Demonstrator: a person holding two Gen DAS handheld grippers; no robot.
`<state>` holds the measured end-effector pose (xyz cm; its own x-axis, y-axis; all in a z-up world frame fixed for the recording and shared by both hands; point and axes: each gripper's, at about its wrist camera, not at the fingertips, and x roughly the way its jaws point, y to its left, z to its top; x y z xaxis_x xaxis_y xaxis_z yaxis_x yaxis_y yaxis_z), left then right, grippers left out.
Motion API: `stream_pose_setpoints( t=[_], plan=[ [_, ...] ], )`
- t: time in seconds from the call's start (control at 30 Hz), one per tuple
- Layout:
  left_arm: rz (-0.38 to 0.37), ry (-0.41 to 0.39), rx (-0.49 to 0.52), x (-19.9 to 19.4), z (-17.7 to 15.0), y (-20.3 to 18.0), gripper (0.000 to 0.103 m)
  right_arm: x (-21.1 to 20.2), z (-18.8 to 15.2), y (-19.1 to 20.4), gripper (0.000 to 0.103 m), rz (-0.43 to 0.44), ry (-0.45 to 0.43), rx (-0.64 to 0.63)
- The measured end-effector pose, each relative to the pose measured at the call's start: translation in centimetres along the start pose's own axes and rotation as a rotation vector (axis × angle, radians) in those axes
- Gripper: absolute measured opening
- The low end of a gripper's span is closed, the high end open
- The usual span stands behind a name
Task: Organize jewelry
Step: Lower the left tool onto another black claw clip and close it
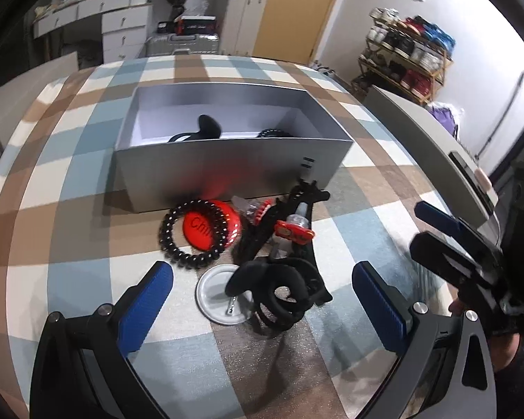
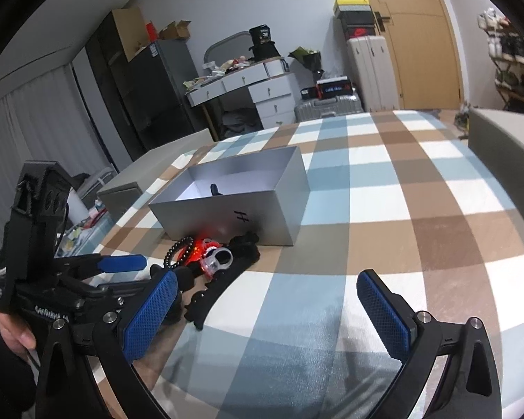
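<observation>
An open silver box [image 1: 227, 171] stands on the checked tablecloth and holds a black piece [image 1: 209, 128] and a dark beaded band [image 1: 274, 133]. In front of it lies a pile: a black bead bracelet [image 1: 178, 244] over a red round badge [image 1: 211, 227], a red clip [image 1: 293, 232], a black toothed hair claw [image 1: 272, 216], black hair ties [image 1: 283, 293] and a white disc [image 1: 215, 291]. My left gripper [image 1: 262, 289] is open, its pads either side of the hair ties. My right gripper [image 2: 265, 300] is open over bare cloth, right of the pile [image 2: 213, 258]. The box also shows in the right wrist view [image 2: 234, 216].
A grey lid or board [image 1: 436, 150] lies along the table's right side. The right gripper's body [image 1: 471, 258] shows at the right of the left wrist view. The left gripper [image 2: 118, 264] is at the left of the right wrist view. Furniture, suitcases and a shoe rack stand behind.
</observation>
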<state>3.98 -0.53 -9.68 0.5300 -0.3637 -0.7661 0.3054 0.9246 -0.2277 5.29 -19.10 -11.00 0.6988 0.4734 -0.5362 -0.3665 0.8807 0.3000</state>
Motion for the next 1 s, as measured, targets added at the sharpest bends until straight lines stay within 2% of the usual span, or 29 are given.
stream_pose_setpoints(
  t=[0.23,0.3,0.37,0.4,0.5,0.63,0.83,1.0],
  plan=[
    [-0.005,-0.009,0.053,0.2,0.2,-0.6,0.098,0.2,-0.1,-0.4,0.103,0.023,0.009,0.021],
    [0.021,0.007,0.065,0.6,0.2,-0.7,0.091,0.2,-0.1,-0.4,0.103,0.024,0.011,0.023],
    [0.008,0.021,0.064,0.8,0.2,-0.7,0.079,0.3,-0.1,-0.4,0.103,0.03,0.011,0.026],
    [0.006,0.025,0.064,0.9,0.2,-0.8,0.077,0.3,-0.1,-0.4,0.103,0.032,0.012,0.028],
    [0.003,0.045,0.068,1.3,0.1,-0.6,0.052,0.3,-0.1,-0.5,0.103,0.036,0.017,0.031],
    [-0.008,0.043,0.055,0.9,0.0,-0.3,0.052,0.3,-0.1,-0.6,0.103,0.038,0.01,0.04],
    [-0.016,0.008,0.057,-0.3,0.0,-0.4,0.051,0.4,-0.1,-1.6,0.103,0.04,0.023,0.105],
    [-0.024,-0.033,0.048,-1.6,0.1,-0.4,0.051,0.3,0.0,-1.4,0.103,0.023,0.036,0.102]
  ],
)
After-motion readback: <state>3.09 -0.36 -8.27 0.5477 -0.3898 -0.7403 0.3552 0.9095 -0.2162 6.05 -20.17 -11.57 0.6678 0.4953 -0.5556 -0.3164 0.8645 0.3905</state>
